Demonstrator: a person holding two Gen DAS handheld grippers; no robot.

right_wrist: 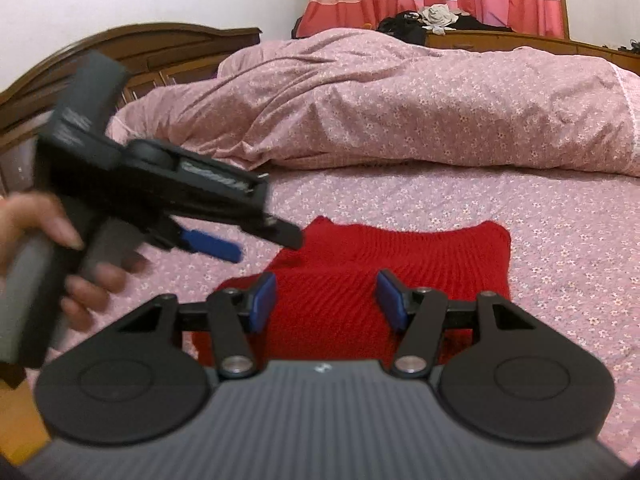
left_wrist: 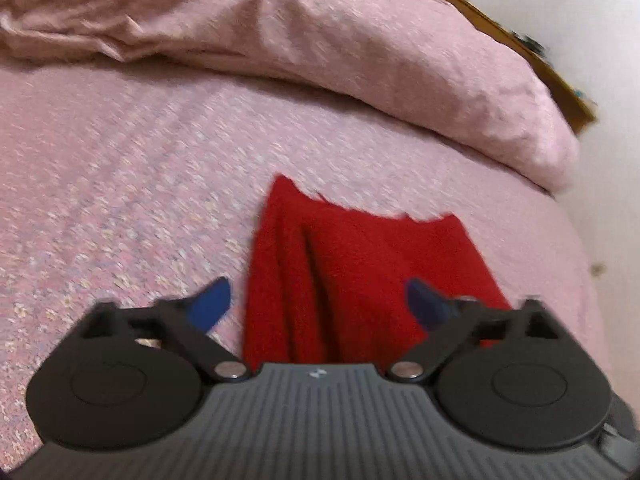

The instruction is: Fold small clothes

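A red knitted garment (left_wrist: 352, 276) lies flat on the pink floral bedsheet (left_wrist: 120, 200), partly folded with a lengthwise crease. My left gripper (left_wrist: 320, 304) is open above its near edge, blue pads wide apart, holding nothing. In the right wrist view the same garment (right_wrist: 400, 268) lies just ahead. My right gripper (right_wrist: 326, 300) is open over its near part, empty. The left gripper also shows in the right wrist view (right_wrist: 260, 246), held by a hand (right_wrist: 60, 248) at the left, its tip over the garment's far left corner.
A rumpled pink floral duvet (right_wrist: 400, 108) lies across the back of the bed. A wooden headboard (right_wrist: 120, 48) stands at the left, and a wooden footboard with dark clothes (right_wrist: 424, 20) and curtains lies beyond. The bed edge and a white wall (left_wrist: 600, 60) are at the right.
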